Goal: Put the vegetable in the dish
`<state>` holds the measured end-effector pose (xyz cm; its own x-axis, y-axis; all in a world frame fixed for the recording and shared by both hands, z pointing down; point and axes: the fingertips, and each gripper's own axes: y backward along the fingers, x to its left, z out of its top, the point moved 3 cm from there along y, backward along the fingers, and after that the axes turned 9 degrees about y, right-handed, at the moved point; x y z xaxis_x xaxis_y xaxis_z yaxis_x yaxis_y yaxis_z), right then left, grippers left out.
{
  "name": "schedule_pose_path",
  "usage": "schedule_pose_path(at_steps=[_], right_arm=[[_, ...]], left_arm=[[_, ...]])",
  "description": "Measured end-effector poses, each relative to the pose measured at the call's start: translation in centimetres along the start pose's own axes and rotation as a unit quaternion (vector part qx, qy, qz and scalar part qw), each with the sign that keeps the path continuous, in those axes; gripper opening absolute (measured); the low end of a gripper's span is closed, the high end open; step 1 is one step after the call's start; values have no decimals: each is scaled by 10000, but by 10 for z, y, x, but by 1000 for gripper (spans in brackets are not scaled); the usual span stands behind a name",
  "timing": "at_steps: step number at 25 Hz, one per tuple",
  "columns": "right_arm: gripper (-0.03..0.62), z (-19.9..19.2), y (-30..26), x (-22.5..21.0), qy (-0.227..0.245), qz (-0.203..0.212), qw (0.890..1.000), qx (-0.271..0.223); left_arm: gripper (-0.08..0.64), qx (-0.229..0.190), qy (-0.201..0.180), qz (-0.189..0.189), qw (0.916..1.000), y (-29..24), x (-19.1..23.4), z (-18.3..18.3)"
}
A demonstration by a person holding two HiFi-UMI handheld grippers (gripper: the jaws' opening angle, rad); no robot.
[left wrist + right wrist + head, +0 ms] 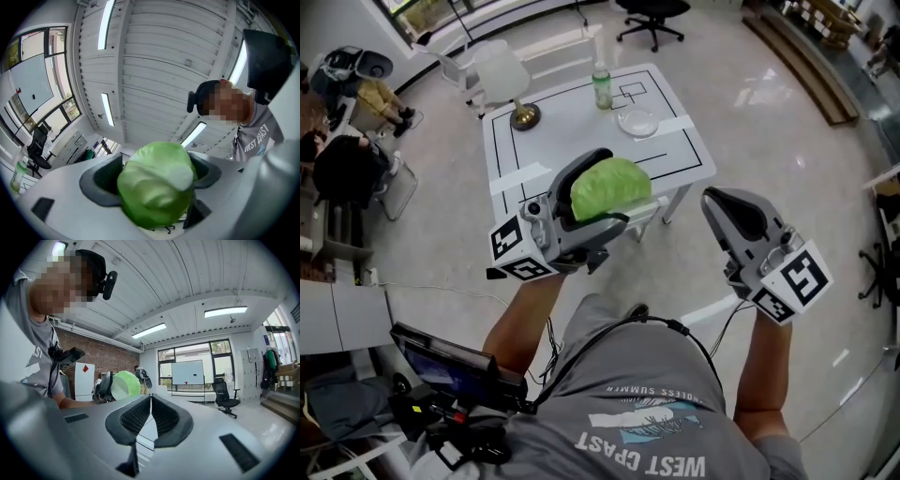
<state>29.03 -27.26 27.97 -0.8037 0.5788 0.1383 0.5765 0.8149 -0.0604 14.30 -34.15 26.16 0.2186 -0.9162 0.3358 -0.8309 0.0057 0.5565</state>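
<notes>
A round green cabbage (609,187) sits clamped in my left gripper (598,192), held up in front of the person, short of the white table (548,127). In the left gripper view the cabbage (157,183) fills the space between the jaws, which point up at the ceiling. A clear glass dish (637,122) lies on the table's right part. My right gripper (736,217) is raised at the right, jaws pressed together with nothing in them; from its own view the pads meet (150,416) and the cabbage (125,384) shows at the left.
On the table stand a green-labelled bottle (601,86) and a brass-coloured round object (525,116). White chairs (492,70) stand behind the table. A black office chair (652,14) is farther back. A person sits at the far left (375,98).
</notes>
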Motion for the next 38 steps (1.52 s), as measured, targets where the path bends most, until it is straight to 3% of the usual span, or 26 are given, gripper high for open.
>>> schedule_pose_path(at_steps=[8, 15, 25, 38], right_arm=[[11, -13, -16, -21, -185, -198, 9996, 85], [11, -11, -53, -46, -226, -575, 9979, 179], [11, -10, -55, -40, -259, -837, 9959, 244], [11, -39, -92, -88, -469, -646, 9962, 342]], left_arm=[[411, 266, 171, 46, 9995, 1, 41, -3], [411, 470, 393, -14, 9981, 10, 100, 16], [411, 645, 530, -243, 9962, 1, 120, 13], [410, 645, 731, 100, 9952, -3, 190, 4]])
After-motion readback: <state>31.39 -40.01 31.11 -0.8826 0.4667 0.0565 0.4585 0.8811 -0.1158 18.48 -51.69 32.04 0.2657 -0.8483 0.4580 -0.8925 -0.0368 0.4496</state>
